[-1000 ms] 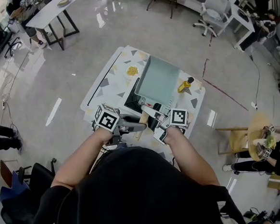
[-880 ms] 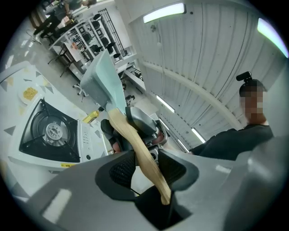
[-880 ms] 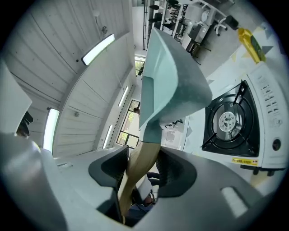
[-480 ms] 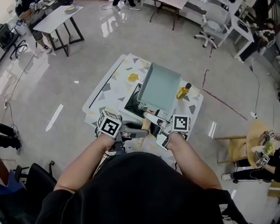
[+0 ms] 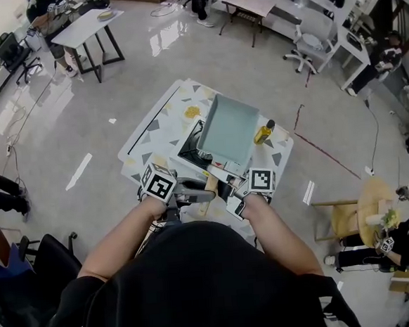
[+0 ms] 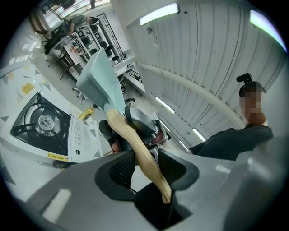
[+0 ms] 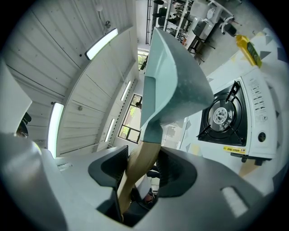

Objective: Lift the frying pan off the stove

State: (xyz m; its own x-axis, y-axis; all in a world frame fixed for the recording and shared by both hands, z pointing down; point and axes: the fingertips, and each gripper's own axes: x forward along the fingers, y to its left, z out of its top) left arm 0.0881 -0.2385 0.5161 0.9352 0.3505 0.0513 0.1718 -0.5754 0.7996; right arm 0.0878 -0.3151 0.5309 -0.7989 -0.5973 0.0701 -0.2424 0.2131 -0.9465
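Above the white single-burner gas stove (image 7: 229, 118), the pale green square frying pan (image 5: 228, 128) is held clear, its tan wooden handle (image 6: 135, 143) clamped in both left gripper (image 6: 142, 165) and right gripper (image 7: 139, 169), presumably to share the weight

The pale-green, square frying pan (image 5: 228, 125) with a light wooden handle (image 6: 135, 144) hangs lifted clear above the white single-burner gas stove (image 5: 190, 145) on the patterned tabletop.
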